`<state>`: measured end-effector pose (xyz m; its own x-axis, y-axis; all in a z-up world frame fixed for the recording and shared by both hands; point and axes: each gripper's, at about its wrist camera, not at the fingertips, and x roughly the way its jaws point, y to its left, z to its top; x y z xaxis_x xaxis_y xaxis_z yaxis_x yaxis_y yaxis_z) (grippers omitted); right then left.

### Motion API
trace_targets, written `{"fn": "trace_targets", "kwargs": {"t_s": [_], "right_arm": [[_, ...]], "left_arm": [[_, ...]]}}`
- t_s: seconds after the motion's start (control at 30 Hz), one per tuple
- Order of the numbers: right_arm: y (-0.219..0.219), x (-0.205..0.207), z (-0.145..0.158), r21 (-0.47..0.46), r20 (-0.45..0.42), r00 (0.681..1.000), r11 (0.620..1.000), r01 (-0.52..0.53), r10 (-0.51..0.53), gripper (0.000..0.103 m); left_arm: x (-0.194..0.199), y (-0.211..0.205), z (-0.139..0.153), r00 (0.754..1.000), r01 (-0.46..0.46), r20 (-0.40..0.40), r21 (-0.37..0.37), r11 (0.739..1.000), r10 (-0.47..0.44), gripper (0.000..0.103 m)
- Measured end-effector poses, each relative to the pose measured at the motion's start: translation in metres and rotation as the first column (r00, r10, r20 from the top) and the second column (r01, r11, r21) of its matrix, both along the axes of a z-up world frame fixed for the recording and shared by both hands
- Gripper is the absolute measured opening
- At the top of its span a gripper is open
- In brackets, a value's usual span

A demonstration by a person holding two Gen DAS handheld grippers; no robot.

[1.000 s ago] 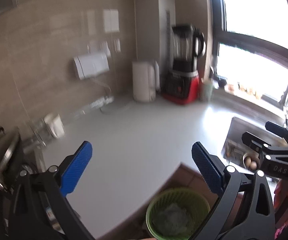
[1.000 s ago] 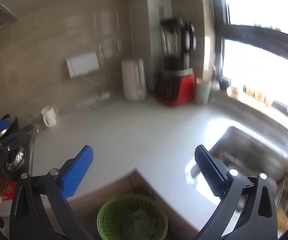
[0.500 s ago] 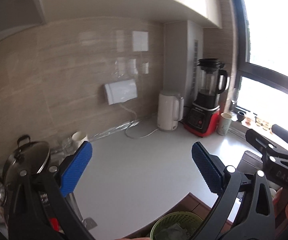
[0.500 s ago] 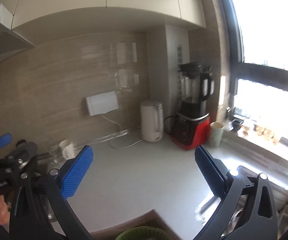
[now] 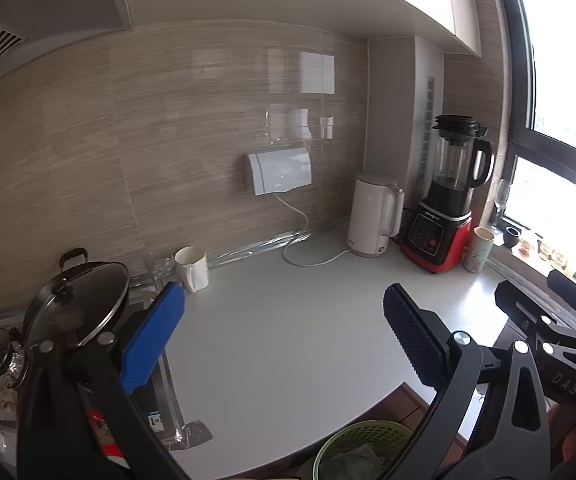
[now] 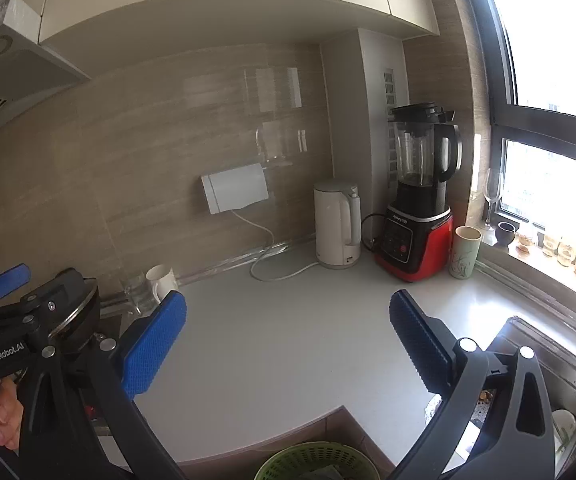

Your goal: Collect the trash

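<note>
A green mesh trash basket (image 5: 362, 454) stands on the floor below the counter corner, with crumpled pale trash inside; it also shows in the right wrist view (image 6: 316, 462). My left gripper (image 5: 283, 338) is open and empty, held above the white counter (image 5: 288, 320). My right gripper (image 6: 288, 338) is open and empty, also above the counter. The right gripper shows at the right edge of the left wrist view (image 5: 548, 308). The left gripper shows at the left edge of the right wrist view (image 6: 7, 292).
A white kettle (image 5: 374, 214), a red blender (image 5: 446, 208), a pale cup (image 5: 480, 250) and a white mug (image 5: 192, 268) stand along the wall. A lidded black pot (image 5: 75, 312) sits on the stove at left. The sink (image 6: 560, 380) lies at right.
Both grippers have tilted up and pulled back from the basket. The basket has dropped to the bottom edge of both views and the wall and cabinets have come into view.
</note>
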<state>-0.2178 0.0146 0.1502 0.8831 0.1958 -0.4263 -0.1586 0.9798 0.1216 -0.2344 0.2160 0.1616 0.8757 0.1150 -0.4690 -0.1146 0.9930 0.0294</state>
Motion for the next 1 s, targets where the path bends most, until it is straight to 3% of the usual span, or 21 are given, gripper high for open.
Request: {"fn": "trace_targets", "kwargs": {"t_s": [0.57,1.0], "right_arm": [[0.0,-0.002,-0.004,0.006,-0.01,1.0,1.0,0.005,-0.005,0.101],[0.009,0.002,-0.008,-0.002,-0.027,1.0,1.0,0.001,-0.001,0.101]], "left_arm": [[0.002,-0.003,-0.003,1.0,0.008,-0.014,0.002,1.0,-0.008,0.095],[0.006,-0.001,-0.004,0.999,-0.043,-0.014,0.024,0.999,0.043,0.095]]}}
